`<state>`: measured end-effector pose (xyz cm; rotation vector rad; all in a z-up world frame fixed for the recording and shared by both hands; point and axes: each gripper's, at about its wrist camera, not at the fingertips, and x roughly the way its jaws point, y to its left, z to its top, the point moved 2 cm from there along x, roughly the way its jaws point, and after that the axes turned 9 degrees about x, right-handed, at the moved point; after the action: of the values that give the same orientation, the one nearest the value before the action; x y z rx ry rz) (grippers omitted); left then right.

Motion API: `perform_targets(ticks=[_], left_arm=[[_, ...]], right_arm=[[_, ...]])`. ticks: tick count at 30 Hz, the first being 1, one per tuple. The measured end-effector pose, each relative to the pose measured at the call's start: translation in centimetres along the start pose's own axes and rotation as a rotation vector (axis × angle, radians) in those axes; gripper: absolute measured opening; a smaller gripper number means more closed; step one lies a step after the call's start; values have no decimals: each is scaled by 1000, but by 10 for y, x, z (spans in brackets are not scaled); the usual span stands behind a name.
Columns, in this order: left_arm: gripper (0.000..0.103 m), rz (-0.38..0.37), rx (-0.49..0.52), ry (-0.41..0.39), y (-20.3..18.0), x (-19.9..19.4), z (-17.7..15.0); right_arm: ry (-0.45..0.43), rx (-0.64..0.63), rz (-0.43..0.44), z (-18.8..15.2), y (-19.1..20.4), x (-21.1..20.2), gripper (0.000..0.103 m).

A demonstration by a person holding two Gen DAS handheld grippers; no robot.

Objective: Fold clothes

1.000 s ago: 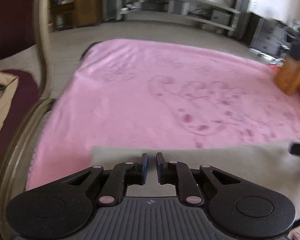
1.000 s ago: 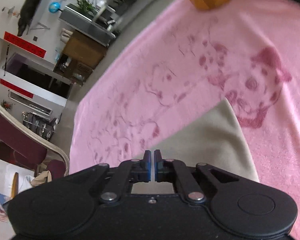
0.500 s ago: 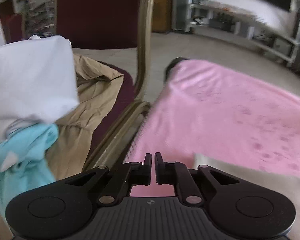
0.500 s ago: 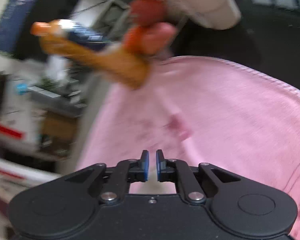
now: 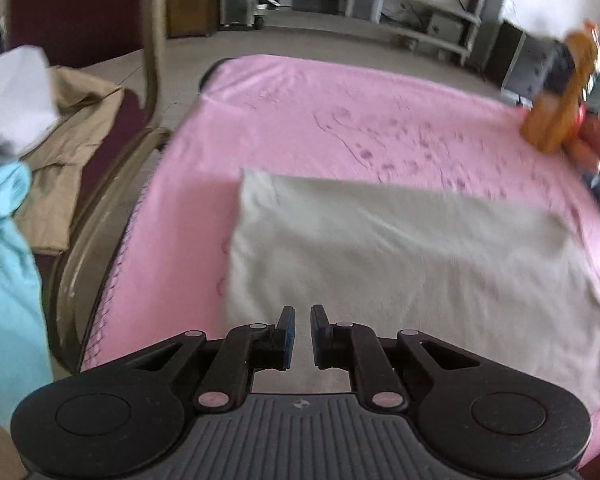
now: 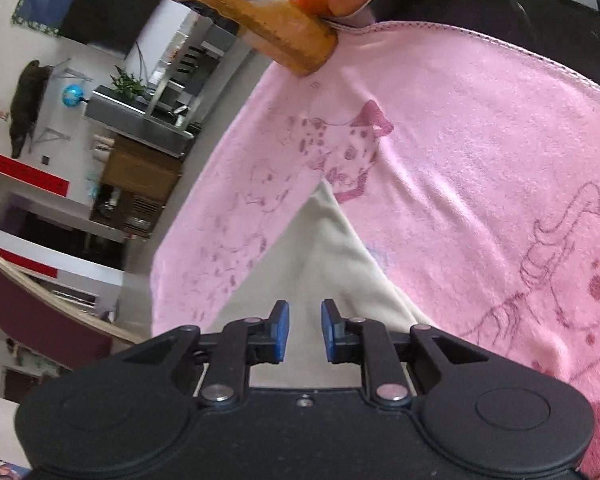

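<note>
Grey-beige cloth, a folded garment point(image 5: 400, 264), lies flat just under my left gripper point(image 5: 299, 334), whose jaws stand slightly apart, holding nothing. My right gripper point(image 6: 304, 330) hangs over its corner, parted wider, also empty. Beyond spreads the pink blanket point(image 5: 340, 112). Pinching too deep, I judge, could snag that blanket along with the garment and spoil the fold.

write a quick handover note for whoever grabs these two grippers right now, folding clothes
Left gripper: open, holding nothing, above the near edge of the beige garment.
Right gripper: open, holding nothing, above the same garment's corner.
The garment lies flat as a rectangle on the pink blanket.
More clothes are piled on the chair at left: white, tan, light blue.
Left: fetch and fold the pile.
</note>
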<state>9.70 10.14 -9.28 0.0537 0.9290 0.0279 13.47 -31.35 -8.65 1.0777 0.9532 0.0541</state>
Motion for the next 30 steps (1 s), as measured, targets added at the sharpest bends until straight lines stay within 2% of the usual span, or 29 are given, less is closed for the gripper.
perform_targets(ticks=[4, 7, 8, 10, 15, 16, 18, 19, 20, 22, 23, 26, 28, 30], left_arm=[[13, 50, 55, 23, -10, 11, -6], [19, 55, 51, 19, -6, 10, -7], [19, 55, 43, 18, -3, 10, -8], [22, 57, 29, 19, 2, 9, -10], [22, 62, 12, 26, 13, 4, -17], [22, 67, 10, 28, 15, 2, -19], [22, 82, -5, 33, 22, -4, -25], [21, 89, -19, 33, 25, -7, -28], [21, 90, -25, 31, 25, -10, -30], [17, 82, -21, 24, 22, -14, -33], [17, 78, -19, 21, 21, -15, -35], [18, 65, -14, 11, 16, -20, -40], [19, 77, 9, 14, 11, -17, -40], [20, 94, 27, 28, 9, -11, -41]], right_arm=[[55, -2, 1, -8, -8, 17, 18], [69, -21, -64, -8, -13, 27, 17], [64, -15, -80, -6, -17, 26, 7], [49, 0, -114, 0, -26, 22, 0], [15, 106, -151, 7, -56, -2, 0], [-6, 103, -174, 6, -59, -9, 3], [-50, 97, -223, 6, -64, -23, 2], [-73, 93, -247, 5, -67, -30, 5], [-95, 90, -271, 5, -69, -37, 12], [-128, 67, -225, 4, -68, -48, 15], [-123, 49, -173, 1, -65, -50, 15], [-31, -25, -47, -12, -53, -42, 16], [16, -84, -39, -20, -45, -28, 16], [38, -108, -81, -22, -44, -16, 16]])
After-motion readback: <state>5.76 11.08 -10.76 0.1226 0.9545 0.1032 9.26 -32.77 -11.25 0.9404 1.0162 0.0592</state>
